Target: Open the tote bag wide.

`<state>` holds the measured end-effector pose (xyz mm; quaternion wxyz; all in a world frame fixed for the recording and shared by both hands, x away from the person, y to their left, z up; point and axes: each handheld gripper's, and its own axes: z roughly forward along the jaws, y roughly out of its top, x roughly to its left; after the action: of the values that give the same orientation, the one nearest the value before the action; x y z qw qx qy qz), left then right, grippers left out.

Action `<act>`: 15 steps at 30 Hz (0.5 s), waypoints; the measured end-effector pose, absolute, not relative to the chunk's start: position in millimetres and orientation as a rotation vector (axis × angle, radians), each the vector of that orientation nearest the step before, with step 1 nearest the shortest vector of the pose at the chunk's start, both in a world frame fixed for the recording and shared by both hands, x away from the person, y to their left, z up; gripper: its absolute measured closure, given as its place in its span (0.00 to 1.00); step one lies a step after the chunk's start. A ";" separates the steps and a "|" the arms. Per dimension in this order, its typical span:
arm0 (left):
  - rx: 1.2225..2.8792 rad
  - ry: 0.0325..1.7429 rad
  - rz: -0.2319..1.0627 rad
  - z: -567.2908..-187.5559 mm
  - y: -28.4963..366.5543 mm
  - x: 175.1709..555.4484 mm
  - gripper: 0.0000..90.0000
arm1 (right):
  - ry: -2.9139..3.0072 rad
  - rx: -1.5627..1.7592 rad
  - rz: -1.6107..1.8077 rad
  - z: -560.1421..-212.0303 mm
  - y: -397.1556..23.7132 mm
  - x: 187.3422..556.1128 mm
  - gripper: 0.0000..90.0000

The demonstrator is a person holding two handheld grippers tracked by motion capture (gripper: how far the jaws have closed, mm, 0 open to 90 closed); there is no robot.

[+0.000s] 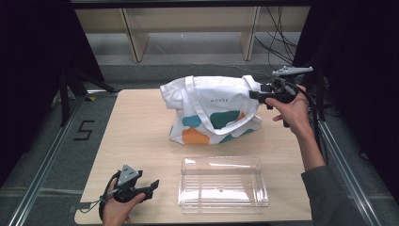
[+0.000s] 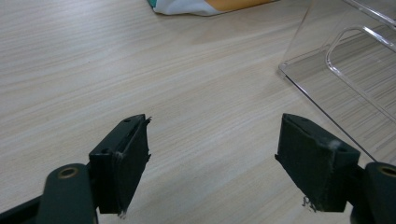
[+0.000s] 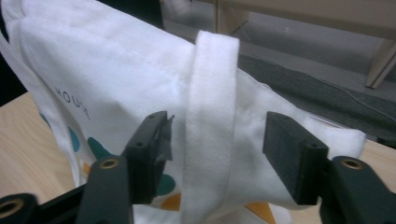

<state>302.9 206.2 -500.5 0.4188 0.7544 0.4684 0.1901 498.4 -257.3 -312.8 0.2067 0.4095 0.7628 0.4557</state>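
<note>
A white tote bag (image 1: pixel 211 108) with teal and orange patches and the word HOUSE stands at the back middle of the wooden table (image 1: pixel 141 141). My right gripper (image 1: pixel 253 94) is open at the bag's right top corner. In the right gripper view the bag's white strap (image 3: pixel 210 116) runs upright between the spread jaws of that gripper (image 3: pixel 217 149), untouched by either pad. My left gripper (image 1: pixel 153 184) rests open low over the front left of the table; its jaws (image 2: pixel 212 158) hold nothing.
A clear plastic box (image 1: pixel 221 183) lies at the table's front middle, just right of the left gripper; its corner (image 2: pixel 336 79) shows in the left gripper view. Wooden shelving legs (image 1: pixel 136 42) and cables stand behind the table. Metal rails run along both sides.
</note>
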 end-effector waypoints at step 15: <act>1.898 1.172 0.488 -500.4 207.1 303.3 0.27 | 2.181 0.792 1.176 -310.9 -242.1 449.7 0.95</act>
<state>303.3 207.1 -500.4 0.4162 0.7558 0.4666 0.1944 449.7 -242.1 -310.9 0.2668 0.2935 0.8080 0.4357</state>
